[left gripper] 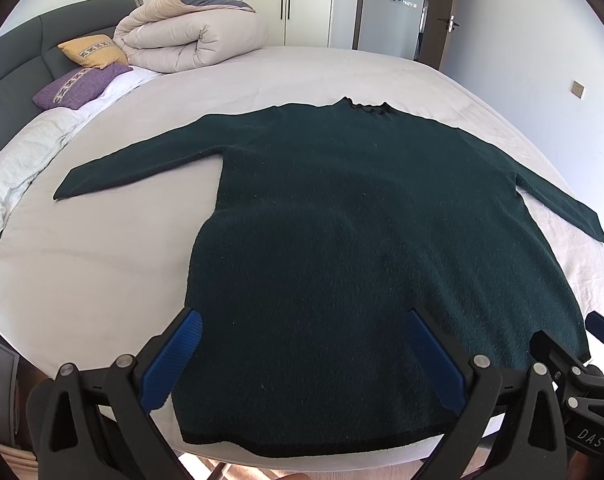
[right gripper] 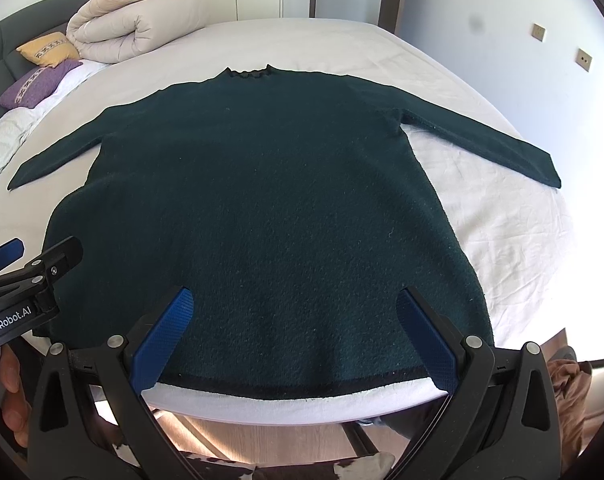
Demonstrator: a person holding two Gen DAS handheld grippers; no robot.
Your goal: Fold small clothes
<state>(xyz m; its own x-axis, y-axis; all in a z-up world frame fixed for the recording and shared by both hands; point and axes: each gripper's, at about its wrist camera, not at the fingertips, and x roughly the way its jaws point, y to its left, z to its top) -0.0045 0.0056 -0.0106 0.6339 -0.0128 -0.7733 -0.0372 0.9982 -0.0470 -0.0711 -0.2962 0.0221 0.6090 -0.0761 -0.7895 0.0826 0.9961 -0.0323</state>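
Currently, a dark green sweater (left gripper: 362,240) is being shown lying flat on a white bed (left gripper: 302,72), sleeves spread, hem at the near edge. Both the left gripper (left gripper: 304,360) and right gripper (right gripper: 293,336) are being held spread wide above the hem, gripping nothing.

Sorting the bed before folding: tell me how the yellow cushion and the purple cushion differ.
The yellow cushion sits propped against the headboard, while the purple cushion lies flatter in front of it, on the white pillow. Yellow lies closer to the rolled duvet. Both carry a patterned band.
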